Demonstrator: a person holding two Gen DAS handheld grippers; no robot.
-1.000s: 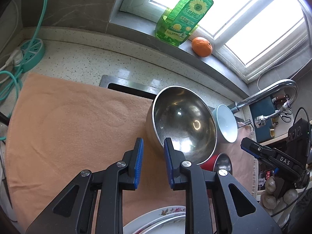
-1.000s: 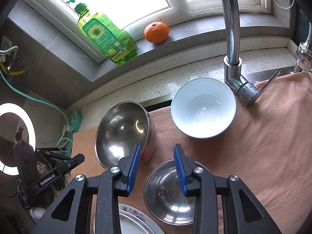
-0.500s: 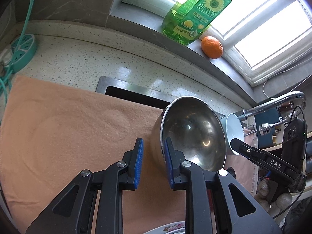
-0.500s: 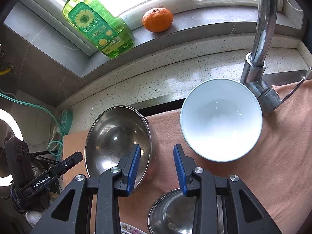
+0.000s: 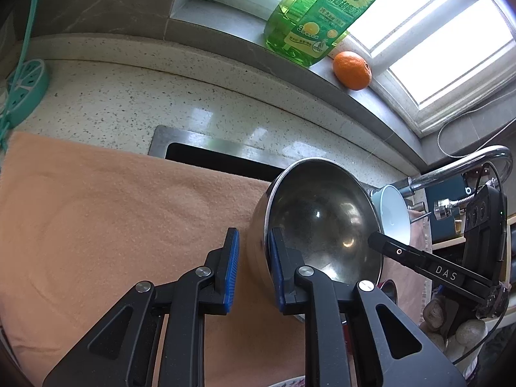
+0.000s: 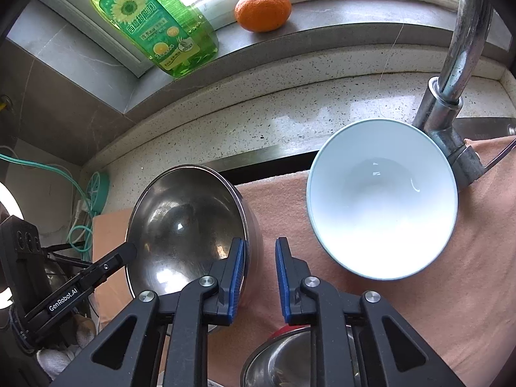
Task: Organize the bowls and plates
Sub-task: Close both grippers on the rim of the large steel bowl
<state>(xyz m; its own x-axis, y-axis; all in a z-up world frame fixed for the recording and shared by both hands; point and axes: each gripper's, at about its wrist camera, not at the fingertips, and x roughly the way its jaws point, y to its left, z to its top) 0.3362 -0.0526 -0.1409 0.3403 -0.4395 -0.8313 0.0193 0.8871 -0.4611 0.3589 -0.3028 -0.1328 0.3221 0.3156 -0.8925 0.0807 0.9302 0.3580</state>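
A large steel bowl (image 5: 322, 219) (image 6: 187, 219) sits on a peach cloth (image 5: 96, 225). My left gripper (image 5: 254, 258) straddles its left rim, one pad inside and one outside. The jaws are closing, and a gap still shows at the outer pad. My right gripper (image 6: 259, 267) straddles the opposite rim the same way, also closing, with cloth visible between the wall and the outer pad. A white bowl (image 6: 380, 200) stands to the right. A small steel bowl (image 6: 283, 361) lies under the right gripper.
A faucet (image 6: 451, 96) rises just behind the white bowl. On the window sill are a green soap bottle (image 6: 154, 22) and an orange (image 6: 262, 6). A dark sink slot (image 5: 219, 161) runs behind the cloth. A teal power strip (image 5: 25, 87) with cables is far left.
Both grippers came forward and down onto the large steel bowl, so its rim now lies between each pair of jaws. Both pairs narrowed, the right much more.
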